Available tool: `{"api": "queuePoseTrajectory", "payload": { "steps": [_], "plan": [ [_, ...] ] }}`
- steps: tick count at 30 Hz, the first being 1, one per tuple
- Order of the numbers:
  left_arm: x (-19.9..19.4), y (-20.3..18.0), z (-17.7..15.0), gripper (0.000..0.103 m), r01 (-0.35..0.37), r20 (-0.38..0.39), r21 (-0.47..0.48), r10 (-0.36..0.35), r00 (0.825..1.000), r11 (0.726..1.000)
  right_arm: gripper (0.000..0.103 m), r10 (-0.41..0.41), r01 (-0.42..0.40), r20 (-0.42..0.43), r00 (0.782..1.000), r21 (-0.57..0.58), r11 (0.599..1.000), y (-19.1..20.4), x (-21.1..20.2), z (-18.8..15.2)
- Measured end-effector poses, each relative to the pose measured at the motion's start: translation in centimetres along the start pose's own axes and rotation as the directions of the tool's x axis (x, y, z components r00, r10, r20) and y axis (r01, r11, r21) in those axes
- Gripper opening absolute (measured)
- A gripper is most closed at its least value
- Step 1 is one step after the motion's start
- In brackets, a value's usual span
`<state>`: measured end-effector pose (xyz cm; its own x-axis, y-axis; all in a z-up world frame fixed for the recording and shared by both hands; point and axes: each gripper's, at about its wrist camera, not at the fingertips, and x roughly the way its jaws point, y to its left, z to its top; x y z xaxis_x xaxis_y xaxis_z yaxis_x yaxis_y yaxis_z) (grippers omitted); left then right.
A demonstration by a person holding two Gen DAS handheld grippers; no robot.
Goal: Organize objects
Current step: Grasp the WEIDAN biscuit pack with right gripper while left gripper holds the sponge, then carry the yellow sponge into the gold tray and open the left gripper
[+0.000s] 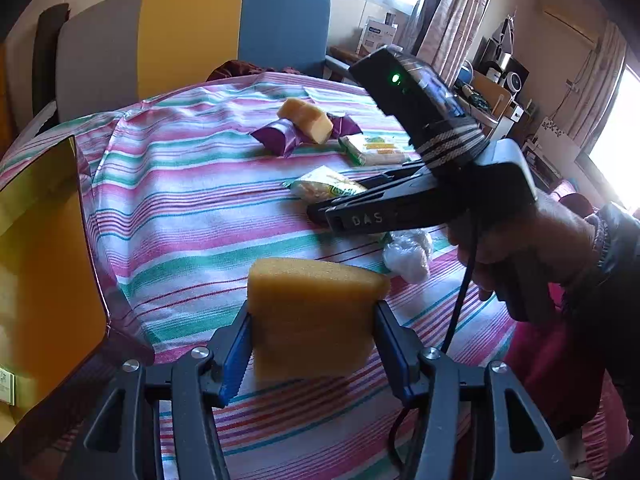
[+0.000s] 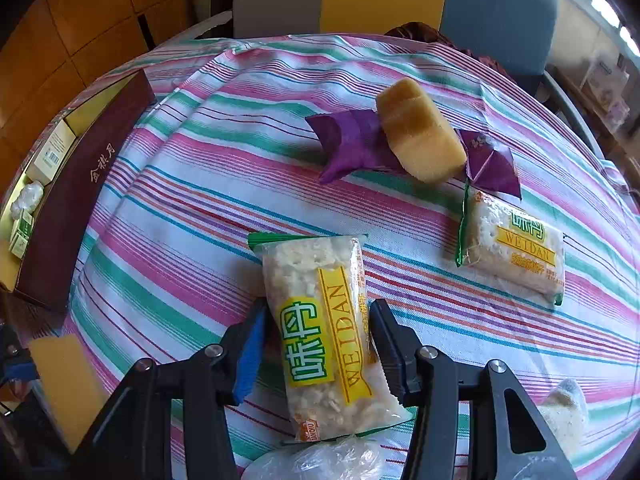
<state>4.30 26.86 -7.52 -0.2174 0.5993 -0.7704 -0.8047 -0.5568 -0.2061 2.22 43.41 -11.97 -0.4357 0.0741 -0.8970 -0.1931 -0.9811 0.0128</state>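
Yellow sponge (image 1: 316,316) clamped upright; rice-cracker packet (image 2: 332,336) flat on cloth.

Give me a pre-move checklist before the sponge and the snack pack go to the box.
1. Left gripper grips the sponge: ok, both pads press its sides and it hangs above the cloth.
2. Right gripper on the snack pack: cannot tell; the pack sits between the fingers, but firm contact does not show.
3. Box open: ok, its inside shows, with small cartons and a wrapped item at one end.
4. Free space in the box: ok, bare yellow floor shows.
5. Way to the box: ok, only striped cloth lies between.
6. Items left on the table: not ok, a second sponge, purple packets and another snack pack remain.
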Motion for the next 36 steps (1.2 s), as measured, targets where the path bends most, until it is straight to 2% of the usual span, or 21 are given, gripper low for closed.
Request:
{"api": "queuePoseTrajectory", "payload": {
  "steps": [6, 9, 11, 14, 17, 19, 21, 24, 28, 32, 36],
  "plan": [
    [-0.7, 0.2, 0.3, 0.058, 0.006, 0.013, -0.008, -0.006, 1.000, 1.000, 0.052, -0.004, 0.004, 0.004, 1.000, -0.011, 1.000, -0.1, -0.1, 0.1],
    [-2.6, 0.9, 0.9, 0.058, 0.015, 0.052, -0.034, -0.013, 0.999, 0.999, 0.052, -0.006, 0.006, 0.007, 1.000, -0.014, 1.000, -0.2, -0.1, 0.1],
    [-4.1, 1.9, 1.3, 0.058, 0.014, 0.080, -0.066, -0.009, 0.997, 0.998, 0.052, -0.006, 0.006, 0.007, 1.000, -0.016, 1.000, -0.2, -0.2, 0.1],
    [-6.5, 4.9, 2.1, 0.058, 0.013, 0.117, -0.163, 0.006, 0.993, 0.986, 0.052, -0.010, 0.010, 0.009, 1.000, -0.020, 1.000, -0.2, -0.2, 0.1],
    [-8.9, 9.5, 2.8, 0.058, -0.006, 0.151, -0.287, 0.051, 0.987, 0.958, 0.052, -0.015, 0.015, 0.010, 1.000, -0.024, 1.000, -0.2, -0.2, 0.1],
    [-10.0, 13.0, 3.0, 0.058, -0.051, 0.156, -0.360, 0.114, 0.981, 0.932, 0.052, -0.016, 0.016, 0.009, 1.000, -0.024, 1.000, -0.2, -0.3, 0.1],
    [-10.6, 16.6, 2.9, 0.058, -0.107, 0.132, -0.425, 0.179, 0.975, 0.899, 0.052, -0.021, 0.021, 0.010, 1.000, -0.028, 0.999, -0.2, -0.3, 0.1],
    [-10.7, 21.4, 2.6, 0.057, -0.159, 0.088, -0.510, 0.235, 0.968, 0.845, 0.052, -0.028, 0.028, 0.010, 1.000, -0.034, 0.999, -0.1, -0.3, 0.2],
    [-10.2, 25.7, 2.0, 0.057, -0.227, 0.039, -0.561, 0.299, 0.953, 0.796, 0.052, -0.030, 0.030, 0.009, 1.000, -0.037, 0.999, 0.1, -0.3, 0.3],
    [-9.2, 27.4, 2.1, 0.058, -0.279, 0.004, -0.560, 0.339, 0.941, 0.781, 0.052, -0.030, 0.030, 0.010, 1.000, -0.038, 0.999, 0.2, -0.3, 0.3],
    [-8.1, 27.8, 3.0, 0.058, -0.313, -0.011, -0.533, 0.363, 0.932, 0.786, 0.053, -0.030, 0.031, 0.010, 0.999, -0.038, 0.999, 0.1, -0.3, 0.3]
  ]
}}
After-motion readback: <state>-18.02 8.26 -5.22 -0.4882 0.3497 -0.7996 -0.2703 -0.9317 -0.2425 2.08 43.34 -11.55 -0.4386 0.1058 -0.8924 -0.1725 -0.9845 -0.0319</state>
